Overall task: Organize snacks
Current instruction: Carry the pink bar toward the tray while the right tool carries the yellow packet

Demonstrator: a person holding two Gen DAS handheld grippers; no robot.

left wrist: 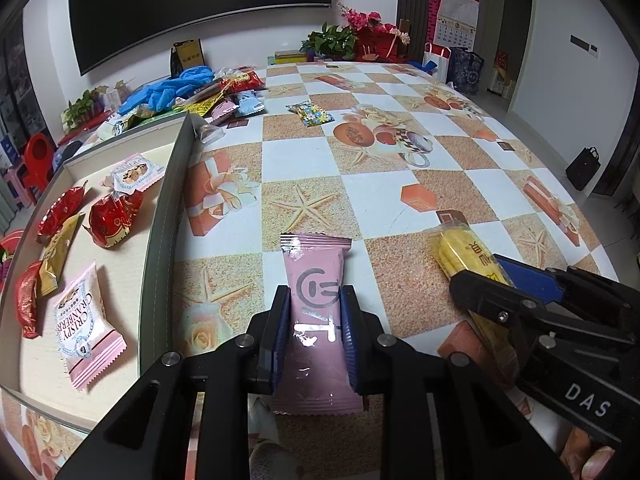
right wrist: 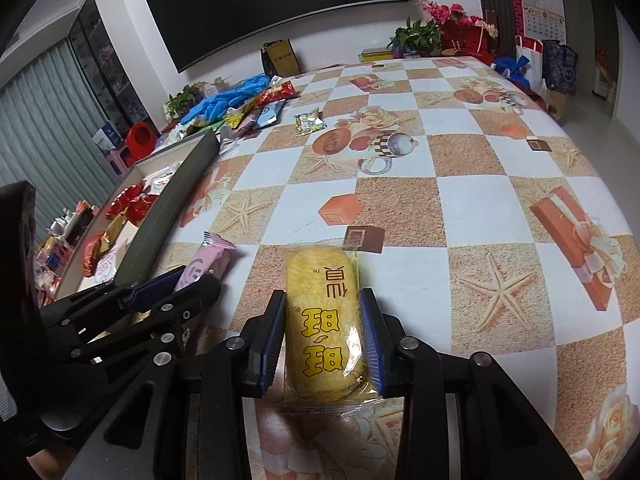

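Observation:
My left gripper [left wrist: 315,300] is shut on a pink snack packet [left wrist: 314,280], its blue pads pressing both sides, near the table's front edge. Just to its right, my right gripper [right wrist: 323,304] is shut on a yellow snack packet [right wrist: 322,320] in clear wrap. In the left wrist view the right gripper [left wrist: 484,276] and its yellow snack packet [left wrist: 464,250] show at the right. In the right wrist view the left gripper [right wrist: 196,276] and the pink snack packet [right wrist: 208,258] show at the left. A shallow box [left wrist: 168,208] to the left holds several wrapped snacks.
A floral snack packet [left wrist: 310,113] lies alone farther back on the checkered tablecloth [left wrist: 360,200]. A heap of snacks and blue gloves [left wrist: 172,88] sits behind the box. Plants and flowers [left wrist: 352,36] stand at the table's far edge.

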